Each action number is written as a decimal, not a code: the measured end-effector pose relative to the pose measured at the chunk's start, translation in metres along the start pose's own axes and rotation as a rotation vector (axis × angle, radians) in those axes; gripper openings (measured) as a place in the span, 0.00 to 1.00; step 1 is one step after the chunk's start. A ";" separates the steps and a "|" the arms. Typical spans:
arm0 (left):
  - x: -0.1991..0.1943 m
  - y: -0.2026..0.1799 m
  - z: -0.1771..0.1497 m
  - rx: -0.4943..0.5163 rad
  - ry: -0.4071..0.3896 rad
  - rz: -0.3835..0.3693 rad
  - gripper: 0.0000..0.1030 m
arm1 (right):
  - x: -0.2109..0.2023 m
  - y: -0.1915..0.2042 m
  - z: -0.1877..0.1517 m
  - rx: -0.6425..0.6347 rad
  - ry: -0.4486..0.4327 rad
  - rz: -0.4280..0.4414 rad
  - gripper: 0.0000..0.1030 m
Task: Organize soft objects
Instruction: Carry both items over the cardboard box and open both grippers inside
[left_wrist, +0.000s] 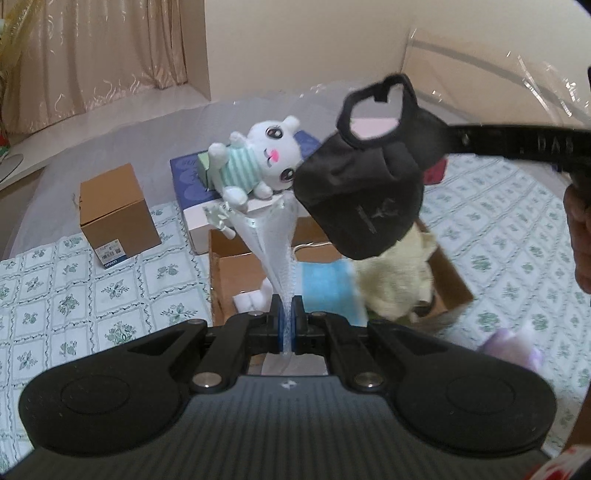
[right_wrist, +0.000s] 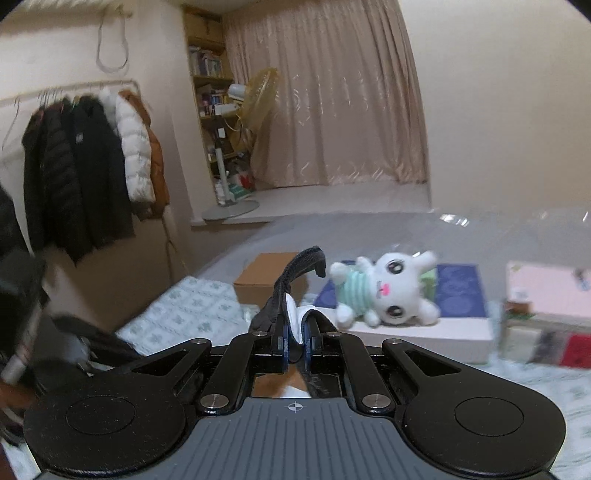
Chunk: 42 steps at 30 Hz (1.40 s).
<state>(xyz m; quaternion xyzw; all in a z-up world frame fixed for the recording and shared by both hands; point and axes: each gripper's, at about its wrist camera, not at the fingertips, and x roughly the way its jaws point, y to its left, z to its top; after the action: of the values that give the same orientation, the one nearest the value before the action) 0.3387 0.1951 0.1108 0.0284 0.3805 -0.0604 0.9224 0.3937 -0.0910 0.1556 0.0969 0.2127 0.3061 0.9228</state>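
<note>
Left tool (left_wrist: 287, 325): blue pads pressed together on a strip of white mesh fabric (left_wrist: 275, 243), which runs up and away from the jaws, stretched taut toward the white box edge. Tool is held level, low over the open brown cardboard box (left_wrist: 236, 266).

Right tool (right_wrist: 295, 341): jaws pinched on a black fabric cap (left_wrist: 364, 188) with a white lining; in the right wrist view its black strap (right_wrist: 295, 273) arches up from the pads. From the left view the right tool's arm comes in from the right edge, with the cap hanging in the air above the open box's far right part. The person's right hand (left_wrist: 580, 236) shows at the frame's right edge.

Inside the open box: a light blue cloth (left_wrist: 327, 288), a pale yellow fluffy cloth (left_wrist: 395, 280), and some white pieces at the near left corner. Dark item at the right corner, can't tell what.

White plush rabbit in a mint striped shirt (left_wrist: 258, 162) lies on its side atop a white box with a blue patterned lid (left_wrist: 192, 184), just behind the open box. Closed small brown carton (left_wrist: 114, 214) sits to the left, apart from both. Lilac plush item (left_wrist: 513, 343) lies on the bed right of the open box, partly hidden.

Everything rests on a bed with a white-green floral sheet (left_wrist: 74, 295); open sheet left of the boxes and to the far right.
</note>
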 end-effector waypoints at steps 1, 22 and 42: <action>0.008 0.003 0.002 0.000 0.011 0.002 0.03 | 0.009 -0.009 0.001 0.043 0.006 0.016 0.07; 0.143 0.029 0.001 -0.029 0.164 0.028 0.03 | 0.105 -0.066 -0.084 -0.046 0.352 -0.114 0.08; 0.141 0.031 -0.003 -0.016 0.170 0.065 0.41 | 0.121 -0.059 -0.113 -0.153 0.474 -0.172 0.08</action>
<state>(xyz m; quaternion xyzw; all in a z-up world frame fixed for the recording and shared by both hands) 0.4399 0.2133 0.0090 0.0386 0.4565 -0.0249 0.8885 0.4612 -0.0589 -0.0040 -0.0659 0.4069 0.2557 0.8745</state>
